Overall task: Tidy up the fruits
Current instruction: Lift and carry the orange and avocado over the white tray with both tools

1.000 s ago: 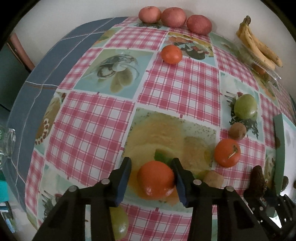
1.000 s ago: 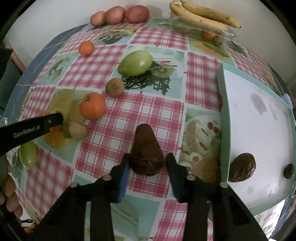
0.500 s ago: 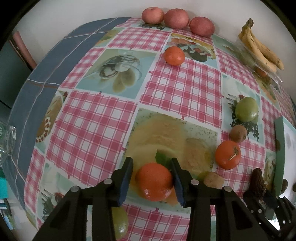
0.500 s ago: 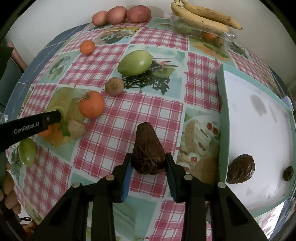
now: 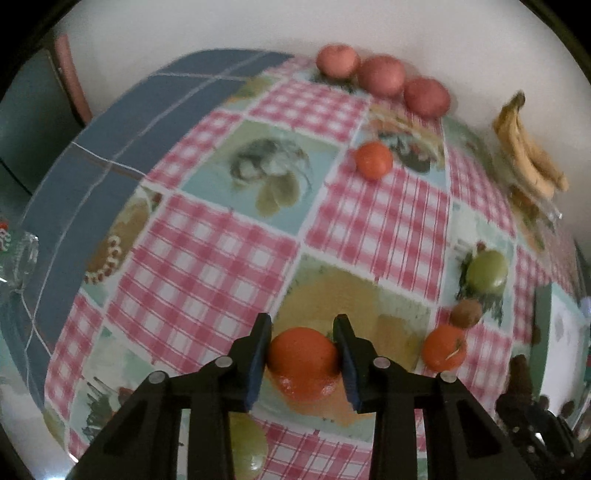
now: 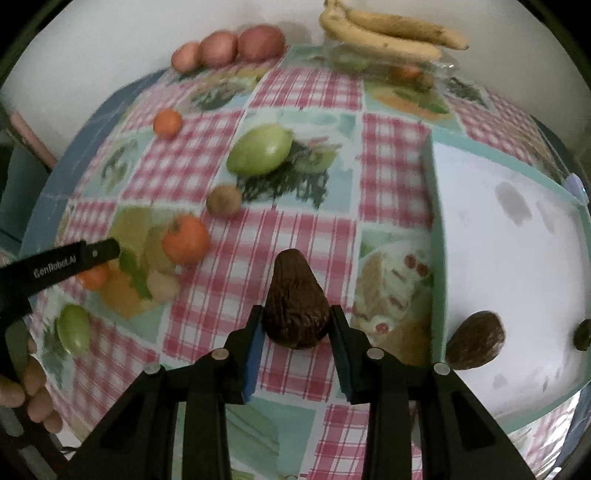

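My left gripper is shut on an orange, its blue pads pressed against both sides, low over the checked tablecloth. My right gripper is shut on a dark brown wrinkled avocado, just left of a white tray with a teal rim. The tray holds another dark avocado and a small dark fruit. The left gripper also shows in the right wrist view at the left edge.
On the cloth lie another orange, a kiwi, a green mango, a small orange, a green fruit, three red apples and bananas by the wall.
Both grippers have closed tighter on their fruit. The left one with the orange and the right one with the avocado have risen slightly; both views are blurred by motion.
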The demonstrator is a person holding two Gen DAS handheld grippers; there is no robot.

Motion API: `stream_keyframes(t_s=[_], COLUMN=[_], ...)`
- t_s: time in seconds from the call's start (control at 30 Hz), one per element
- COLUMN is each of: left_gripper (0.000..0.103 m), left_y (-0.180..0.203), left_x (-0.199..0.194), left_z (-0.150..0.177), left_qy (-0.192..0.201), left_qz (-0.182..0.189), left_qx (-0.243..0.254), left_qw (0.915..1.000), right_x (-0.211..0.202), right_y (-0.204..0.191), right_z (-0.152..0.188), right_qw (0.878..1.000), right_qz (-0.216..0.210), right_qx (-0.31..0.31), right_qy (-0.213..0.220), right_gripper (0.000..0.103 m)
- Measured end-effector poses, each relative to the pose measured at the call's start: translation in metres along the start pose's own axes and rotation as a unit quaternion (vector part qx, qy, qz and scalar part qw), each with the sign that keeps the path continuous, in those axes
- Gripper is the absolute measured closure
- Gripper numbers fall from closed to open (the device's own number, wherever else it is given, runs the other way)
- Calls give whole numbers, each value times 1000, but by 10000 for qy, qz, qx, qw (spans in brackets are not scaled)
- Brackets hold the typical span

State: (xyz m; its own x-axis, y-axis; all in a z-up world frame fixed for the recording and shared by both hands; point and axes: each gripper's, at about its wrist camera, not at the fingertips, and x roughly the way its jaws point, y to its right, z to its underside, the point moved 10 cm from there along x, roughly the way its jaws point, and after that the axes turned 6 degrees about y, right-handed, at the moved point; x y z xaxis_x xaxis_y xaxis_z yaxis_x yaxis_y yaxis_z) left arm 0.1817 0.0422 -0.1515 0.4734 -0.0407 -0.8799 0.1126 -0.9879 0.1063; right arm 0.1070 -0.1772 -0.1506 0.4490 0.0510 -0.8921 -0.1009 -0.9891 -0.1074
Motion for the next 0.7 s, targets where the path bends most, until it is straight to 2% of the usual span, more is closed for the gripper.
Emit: stream_keyframes(t_s=[0.2,0.33,0.57,0.7], left_gripper=[66,66,66,66], left_y=[1,15,62,105], left_x=[-28,-43,-58,-71], left_z=[-19,-25,-20,-16], left_qy=[520,738,832,981], left_qz=[19,145,508,738], left_qx=[-117,37,610,1096], left_qw=[9986,9972,9934,9864], right_x=[-29,-44,-62,-66], right_y=[23,48,129,172], right_z=[-26,-35,-37,-35], right_qw=[9981,9950,9825,9735], right_qz=[136,322,933,1097], right_qx=[247,555,1338,1772], right_qy=[548,771,896,940], right_gripper=[67,67,67,67])
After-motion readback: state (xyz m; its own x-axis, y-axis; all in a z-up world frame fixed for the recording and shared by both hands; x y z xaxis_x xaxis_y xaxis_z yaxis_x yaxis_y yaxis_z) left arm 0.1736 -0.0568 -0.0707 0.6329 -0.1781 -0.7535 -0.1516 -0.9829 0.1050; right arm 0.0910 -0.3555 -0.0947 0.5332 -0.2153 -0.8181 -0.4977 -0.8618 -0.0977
